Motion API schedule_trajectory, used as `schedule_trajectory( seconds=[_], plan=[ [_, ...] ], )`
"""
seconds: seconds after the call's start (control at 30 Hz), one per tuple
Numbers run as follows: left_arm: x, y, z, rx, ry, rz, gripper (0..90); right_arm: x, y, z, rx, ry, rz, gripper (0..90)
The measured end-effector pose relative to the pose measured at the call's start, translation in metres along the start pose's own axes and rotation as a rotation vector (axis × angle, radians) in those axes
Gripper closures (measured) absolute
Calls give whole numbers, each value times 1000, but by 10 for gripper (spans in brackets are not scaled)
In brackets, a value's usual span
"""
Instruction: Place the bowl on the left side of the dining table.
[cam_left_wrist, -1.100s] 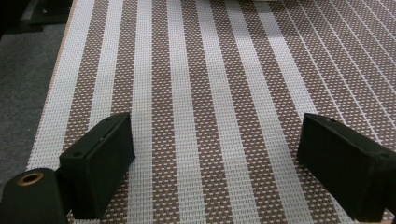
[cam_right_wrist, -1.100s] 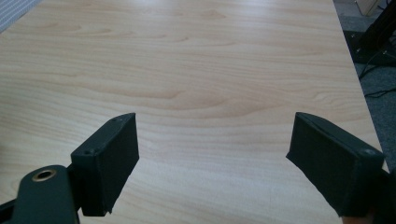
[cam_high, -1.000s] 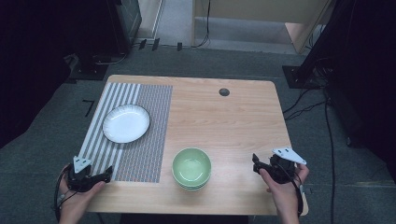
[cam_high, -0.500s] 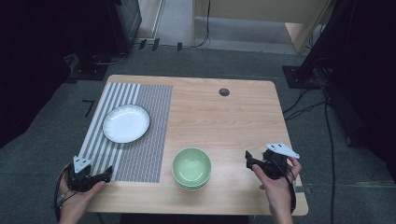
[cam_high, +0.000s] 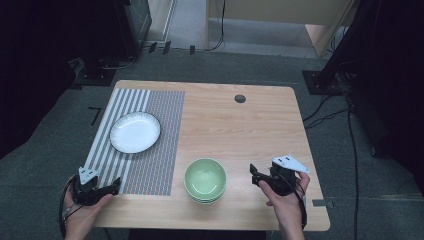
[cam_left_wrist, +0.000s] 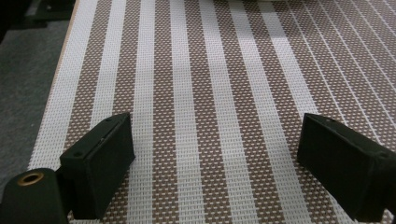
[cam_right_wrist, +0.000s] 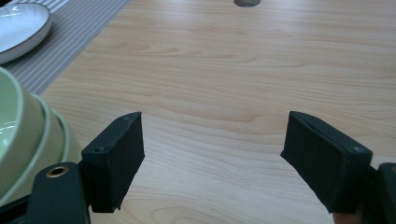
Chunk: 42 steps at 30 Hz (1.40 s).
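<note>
Nearest to you, your left hand-held gripper (cam_high: 114, 186) rests at the front left corner of the desk (cam_high: 260, 130), over the near edge of the striped placemat (cam_high: 145, 150). Its jaws stand wide apart and nothing is between them; in the left gripper view you see the brown and white weave of the placemat (cam_left_wrist: 210, 93) under the two black pads, and at the far left a strip of grey floor (cam_left_wrist: 23, 84).

Your right hand-held gripper (cam_high: 256, 176) is at the front right, just beside the stack of green bowls (cam_high: 205, 180) but not touching it. Its jaws are open, they have just been closing a little, and only bare wood lies between them. In the right gripper view the stack of green bowls (cam_right_wrist: 23, 149) stands close at the left, next to the left pad, and you can count the rims of several bowls nested together, which the high view shows less clearly.

Farther away, the white plate (cam_high: 135, 132) lies on the placemat, well apart from both grippers; the right gripper view catches its rim (cam_right_wrist: 21, 28) at the top left. Near the far edge of the desk there is a small round dark hole (cam_high: 240, 98). Nothing stands between the right hand-held gripper and the bowls. I can read no label or writing anywhere.
</note>
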<state>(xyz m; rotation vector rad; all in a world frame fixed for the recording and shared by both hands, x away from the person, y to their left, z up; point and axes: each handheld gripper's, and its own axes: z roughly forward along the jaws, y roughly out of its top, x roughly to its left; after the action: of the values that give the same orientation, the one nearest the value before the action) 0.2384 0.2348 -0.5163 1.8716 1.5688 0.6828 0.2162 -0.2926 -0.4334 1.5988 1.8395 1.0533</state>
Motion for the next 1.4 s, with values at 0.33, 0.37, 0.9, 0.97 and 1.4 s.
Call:
schedule_trajectory(
  seconds=[0.33, 0.37, 0.9, 0.97, 1.4],
  plan=[
    [-8, 3, -3, -10, 5, 9, 99, 16, -1, 0, -14, 47, 0, 219],
    [-11, 5, -5, -17, 8, 14, 99, 18, -1, 0, -11, 52, 4, 219],
    [-47, 26, -19, -75, -90, 30, 100, 42, 0, 2, -1, 130, 9, 217],
    [-51, 28, -19, -77, -94, 36, 100, 43, 0, 2, 0, 138, 14, 216],
    [-72, 40, -26, -100, -178, 27, 103, 50, 1, 8, 15, 206, 72, 329]
  ],
)
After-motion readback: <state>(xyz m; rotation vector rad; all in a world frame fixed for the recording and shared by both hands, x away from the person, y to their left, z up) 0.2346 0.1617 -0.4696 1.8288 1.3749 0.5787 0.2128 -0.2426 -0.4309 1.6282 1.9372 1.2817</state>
